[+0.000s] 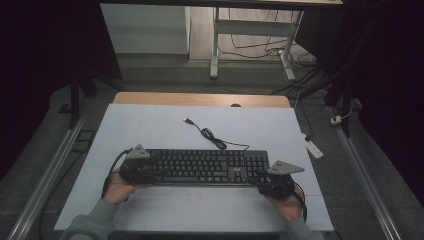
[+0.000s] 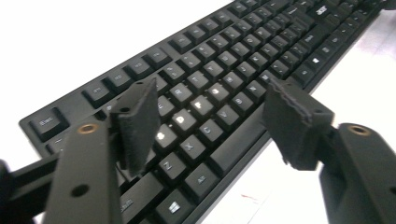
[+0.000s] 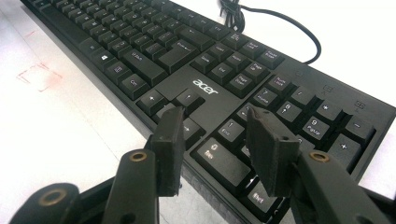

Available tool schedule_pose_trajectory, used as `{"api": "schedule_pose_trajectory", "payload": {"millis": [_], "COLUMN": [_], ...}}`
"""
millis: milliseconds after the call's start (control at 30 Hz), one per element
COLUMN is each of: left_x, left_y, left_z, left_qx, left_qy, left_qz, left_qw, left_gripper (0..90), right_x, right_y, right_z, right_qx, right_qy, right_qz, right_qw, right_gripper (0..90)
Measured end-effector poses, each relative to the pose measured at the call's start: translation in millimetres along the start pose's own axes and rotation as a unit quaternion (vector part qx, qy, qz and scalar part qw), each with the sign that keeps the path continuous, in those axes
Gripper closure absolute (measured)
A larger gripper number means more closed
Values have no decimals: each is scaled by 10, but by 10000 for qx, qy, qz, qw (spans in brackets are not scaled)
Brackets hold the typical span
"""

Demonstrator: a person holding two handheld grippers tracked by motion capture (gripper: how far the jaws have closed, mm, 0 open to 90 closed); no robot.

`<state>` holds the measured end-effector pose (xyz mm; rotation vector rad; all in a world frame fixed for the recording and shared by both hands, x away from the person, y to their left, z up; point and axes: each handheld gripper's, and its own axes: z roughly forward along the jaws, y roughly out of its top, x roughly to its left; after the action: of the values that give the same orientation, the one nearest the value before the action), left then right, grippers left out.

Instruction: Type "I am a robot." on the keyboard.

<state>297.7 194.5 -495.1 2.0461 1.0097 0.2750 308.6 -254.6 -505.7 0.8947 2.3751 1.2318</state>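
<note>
You are looking at a matt black plastic keyboard (image 1: 200, 167) lying on a smooth white desk (image 1: 150, 125) sheet; your fingers (image 2: 140, 121) are wearing rough, foam-like black pads, and wood is edging the far side.

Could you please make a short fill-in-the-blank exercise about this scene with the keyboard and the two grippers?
1. The black keyboard lies on a white ____.
2. The brand name printed on the keyboard is ____.
3. The left gripper has its jaws ____ above the letter keys.
4. The keyboard's cable ends in a ____ plug lying loose on the table.

Missing words: table; acer; open; USB
</note>
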Motion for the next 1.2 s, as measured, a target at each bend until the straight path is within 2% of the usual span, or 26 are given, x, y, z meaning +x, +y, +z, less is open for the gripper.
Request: {"api": "schedule_pose_trajectory", "payload": {"millis": [167, 367, 700, 933, 967, 1000, 1033, 1200], "left_x": [28, 80, 195, 255, 258, 259, 260, 250], "left_y": [-1, -2, -42, -89, -94, -98, -101, -108], "left_z": [-16, -55, -93, -74, -69, -63, -57, -19], "left_qx": [17, -26, -96, -10, 8, 28, 54, 196], "left_qy": [94, 193, 569, 527, 520, 519, 510, 408], "left_qz": [-45, -127, -206, -250, -237, -223, -197, -52], "left_qw": [9999, 9997, 9981, 9983, 9984, 9984, 9985, 9990], "left_gripper": [305, 294, 368, 582, 620, 698, 698, 889], "right_x": [5, 4, 1, 3, 1, -2, -2, -3], "right_y": [3, 0, -3, -1, -3, -6, -6, -7], "right_z": [1, 2, 11, 12, 12, 15, 15, 14], "right_qx": [6, 24, 76, 77, 82, 94, 94, 96], "right_qy": [-10, -20, -30, -39, -44, -48, -48, -52], "right_qz": [-14, -17, -36, -41, -42, -41, -41, -41], "right_qw": [10000, 10000, 10000, 10000, 9999, 9999, 9999, 9999], "right_gripper": [567, 567, 567, 566, 566, 566, 566, 566]}}
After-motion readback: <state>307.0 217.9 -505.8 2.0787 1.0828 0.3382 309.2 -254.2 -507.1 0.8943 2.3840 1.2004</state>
